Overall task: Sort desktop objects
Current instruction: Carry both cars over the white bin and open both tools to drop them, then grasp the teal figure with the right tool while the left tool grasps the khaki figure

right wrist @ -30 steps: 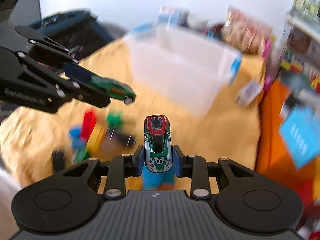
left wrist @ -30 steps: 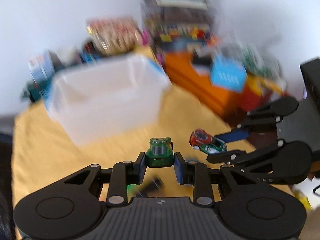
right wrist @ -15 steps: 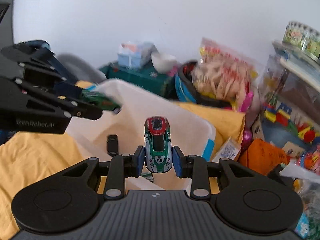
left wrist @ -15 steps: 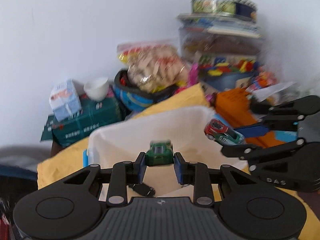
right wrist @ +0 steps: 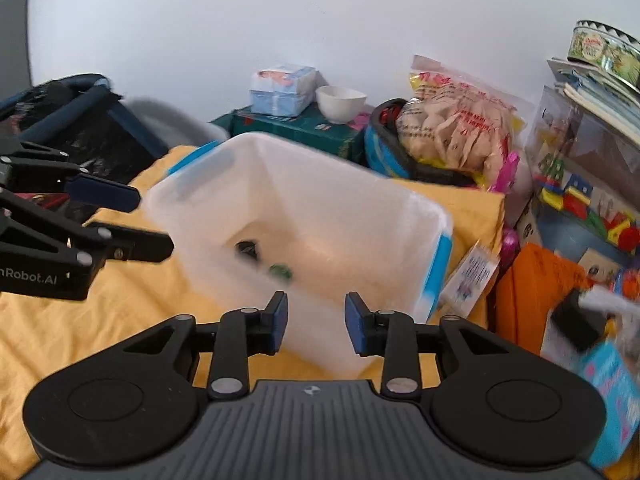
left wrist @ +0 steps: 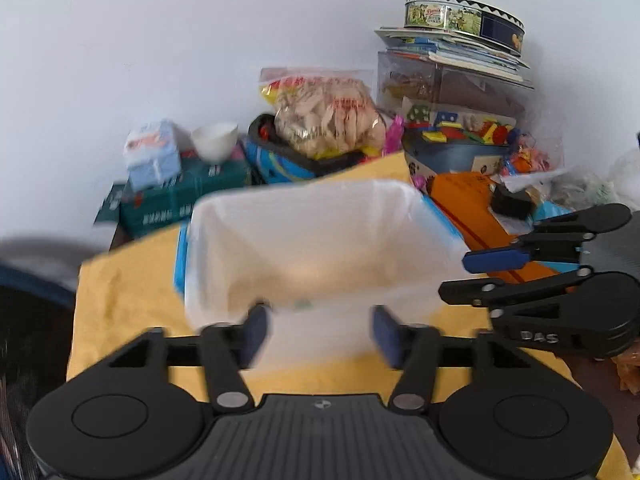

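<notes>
Where a yellow cloth [right wrist: 72, 328] is spread over the work surface, a translucent white plastic bin [right wrist: 304, 216] with blue side latches is set on it, and a plain white wall is seen behind. Clutter is packed along the wall: a dark green carton [right wrist: 296, 130] topped by a pale blue tissue pack [right wrist: 282, 90] and a small white bowl [right wrist: 340, 102], a clear bag of pale snacks [right wrist: 456, 128], an orange box [left wrist: 476, 212], a clear case of coloured blocks [left wrist: 456, 124], and a round printed tin [left wrist: 464, 16] set on stacked booklets. A dark folded frame is cut off at the left edge of the right wrist view. Inside the bin, two small shapes are blurred: a dark one [right wrist: 246, 248] and a green toy car [right wrist: 280, 270] lying on the bottom; the red and green car is not made out in either view. The bin's rim is smeared by motion in the left wrist view. The left gripper [left wrist: 320, 334] is held over the bin's near wall, its blue-padded jaws opening wide with nothing between them. The right gripper [right wrist: 316, 318] is likewise held at the near edge of the bin, its jaws opening and nothing gripped. Both grippers are matte black plastic with ribbed grey bodies, round pivot discs and flat rectangular pads.
</notes>
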Tool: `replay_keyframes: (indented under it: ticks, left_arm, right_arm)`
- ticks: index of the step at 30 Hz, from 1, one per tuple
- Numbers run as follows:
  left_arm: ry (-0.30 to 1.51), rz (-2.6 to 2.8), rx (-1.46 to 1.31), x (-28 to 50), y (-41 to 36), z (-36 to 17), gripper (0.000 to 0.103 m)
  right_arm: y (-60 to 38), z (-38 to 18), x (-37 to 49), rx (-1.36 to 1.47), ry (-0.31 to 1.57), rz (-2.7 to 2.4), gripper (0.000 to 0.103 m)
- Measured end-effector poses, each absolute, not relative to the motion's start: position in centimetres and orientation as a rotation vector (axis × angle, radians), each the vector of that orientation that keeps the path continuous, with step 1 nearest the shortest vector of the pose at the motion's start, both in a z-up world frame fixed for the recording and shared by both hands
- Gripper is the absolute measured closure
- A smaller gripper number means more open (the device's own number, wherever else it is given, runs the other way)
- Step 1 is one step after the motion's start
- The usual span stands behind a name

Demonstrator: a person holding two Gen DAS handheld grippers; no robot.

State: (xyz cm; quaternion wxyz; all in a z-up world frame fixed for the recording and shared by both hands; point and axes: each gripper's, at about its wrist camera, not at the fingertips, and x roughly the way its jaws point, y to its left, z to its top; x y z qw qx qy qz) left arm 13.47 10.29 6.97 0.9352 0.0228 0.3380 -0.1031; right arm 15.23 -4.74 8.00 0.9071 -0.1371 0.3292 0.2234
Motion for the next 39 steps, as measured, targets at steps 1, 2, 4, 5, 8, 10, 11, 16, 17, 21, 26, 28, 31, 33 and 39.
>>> replay_keyframes:
  ticks: [1,2,4,5,8,10,11,16,17,21,26,28,31,33,39]
  left_arm:
    - [0.708,-0.211,0.037,12.3,10.4,6.4,0.032]
    - [0.734,-0.214,0.037,11.3,10.3,5.7,0.033]
    - [0.793,-0.218,0.075,9.0,9.7,4.0,0.032]
    - [0.820,-0.219,0.098,7.9,9.4,3.1,0.032]
    - [0.917,-0.243,0.125,5.6,8.7,0.6,0.033]
    - [0.967,-0.261,0.100,4.6,8.3,-0.6,0.033]
    - [0.987,-0.275,0.078,4.2,8.2,-1.0,0.033]
    - [1.039,-0.340,-0.047,3.4,7.5,-2.3,0.033]
    - [1.042,-0.348,-0.049,3.1,7.3,-2.5,0.033]
    - [1.042,-0.359,-0.001,2.1,6.2,-2.8,0.033]
    - [1.065,-0.302,0.004,2.0,7.0,-3.3,0.033]
    - [1.064,-0.279,-0.003,1.9,7.7,-3.3,0.033]
    - [1.059,-0.283,-0.030,1.9,8.4,-3.1,0.033]
    - [1.056,-0.295,-0.020,2.0,8.3,-2.9,0.033]
    - [1.054,-0.355,-0.005,2.4,7.5,-3.0,0.033]
  right_arm:
    - [-5.1,7.6,14.1,-0.276,0.691,0.482,0.064]
    - [-5.5,7.1,12.9,-0.274,0.711,0.497,0.063]
    - [-6.3,5.6,10.5,-0.283,0.767,0.515,0.063]
    - [-6.7,4.7,9.3,-0.284,0.800,0.523,0.062]
    - [-8.0,2.1,6.8,-0.259,0.904,0.548,0.061]
    - [-8.7,0.5,5.2,-0.243,0.960,0.560,0.061]
    - [-8.8,-0.1,4.6,-0.252,0.976,0.563,0.061]
    - [-8.9,-1.9,3.0,-0.293,1.015,0.554,0.062]
    - [-8.8,-1.8,2.9,-0.326,0.994,0.537,0.062]
    - [-9.3,-1.3,2.9,-0.359,0.946,0.486,0.061]
    - [-10.6,-2.6,3.5,-0.269,1.048,0.493,0.060]
    - [-10.6,-2.1,3.2,-0.239,1.052,0.562,0.059]
    - [-10.7,-1.4,3.5,-0.193,1.029,0.605,0.060]
    - [-10.7,-1.3,4.1,-0.240,1.029,0.564,0.060]
    - [-12.0,-0.7,5.9,-0.171,0.954,0.477,0.060]
